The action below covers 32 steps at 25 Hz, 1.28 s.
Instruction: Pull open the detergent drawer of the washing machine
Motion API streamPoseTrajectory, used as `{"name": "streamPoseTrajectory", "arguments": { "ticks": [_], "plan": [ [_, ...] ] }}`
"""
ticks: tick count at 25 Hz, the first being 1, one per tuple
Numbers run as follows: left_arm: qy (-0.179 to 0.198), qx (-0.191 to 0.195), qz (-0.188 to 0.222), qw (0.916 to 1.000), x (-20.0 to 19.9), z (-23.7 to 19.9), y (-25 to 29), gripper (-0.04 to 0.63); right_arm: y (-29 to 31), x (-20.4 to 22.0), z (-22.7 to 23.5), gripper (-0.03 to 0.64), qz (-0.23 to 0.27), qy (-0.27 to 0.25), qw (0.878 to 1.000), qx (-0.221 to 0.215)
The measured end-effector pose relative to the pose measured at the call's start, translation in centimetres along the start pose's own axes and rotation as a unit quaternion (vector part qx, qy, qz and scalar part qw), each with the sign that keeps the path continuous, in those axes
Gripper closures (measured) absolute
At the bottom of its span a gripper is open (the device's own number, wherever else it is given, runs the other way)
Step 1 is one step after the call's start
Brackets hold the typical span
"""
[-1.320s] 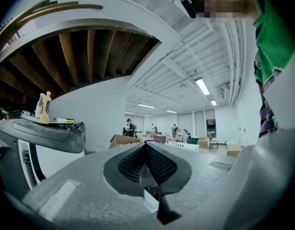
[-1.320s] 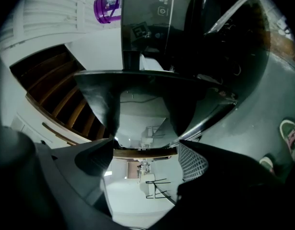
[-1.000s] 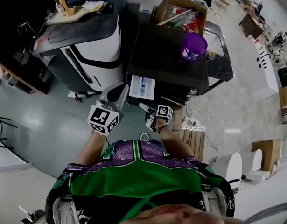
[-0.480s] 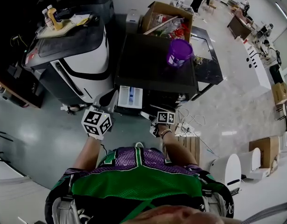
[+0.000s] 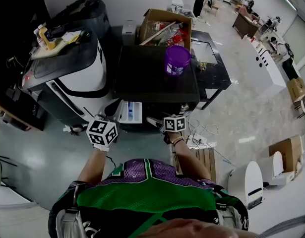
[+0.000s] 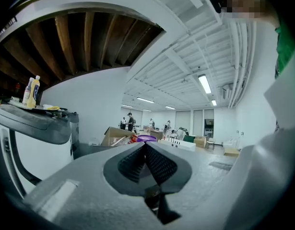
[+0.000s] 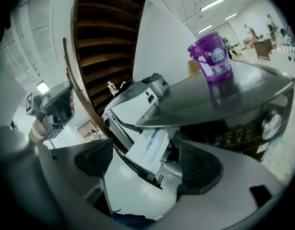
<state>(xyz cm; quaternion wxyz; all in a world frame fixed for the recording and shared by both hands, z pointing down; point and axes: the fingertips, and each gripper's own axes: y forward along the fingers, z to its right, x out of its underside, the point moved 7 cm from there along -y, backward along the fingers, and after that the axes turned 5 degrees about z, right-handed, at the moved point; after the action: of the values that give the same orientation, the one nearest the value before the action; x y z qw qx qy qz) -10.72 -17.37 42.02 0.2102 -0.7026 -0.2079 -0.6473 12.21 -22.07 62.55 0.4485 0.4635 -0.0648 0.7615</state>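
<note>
Detergent drawer [image 5: 130, 112] is standing pulled out from the front of the black washing machine [image 5: 157, 78], below the top where a purple tub [image 5: 177, 59] is sitting. The right gripper [image 7: 152, 159] is holding its jaws spread, and the white drawer is showing between them, not pinched. The left gripper [image 6: 145, 152] is hanging just left of the drawer, jaws pressed together on nothing.
</note>
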Motion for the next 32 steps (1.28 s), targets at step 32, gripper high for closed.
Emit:
{"name": "streamPoseTrajectory", "arguments": {
  "ticks": [32],
  "plan": [
    [0.028, -0.072, 0.063, 0.9951, -5.0, 0.3, -1.2, 0.578, -7.1, -17.8, -14.1, 0.412, 0.186, -0.267, 0.945, -0.041]
  ]
}}
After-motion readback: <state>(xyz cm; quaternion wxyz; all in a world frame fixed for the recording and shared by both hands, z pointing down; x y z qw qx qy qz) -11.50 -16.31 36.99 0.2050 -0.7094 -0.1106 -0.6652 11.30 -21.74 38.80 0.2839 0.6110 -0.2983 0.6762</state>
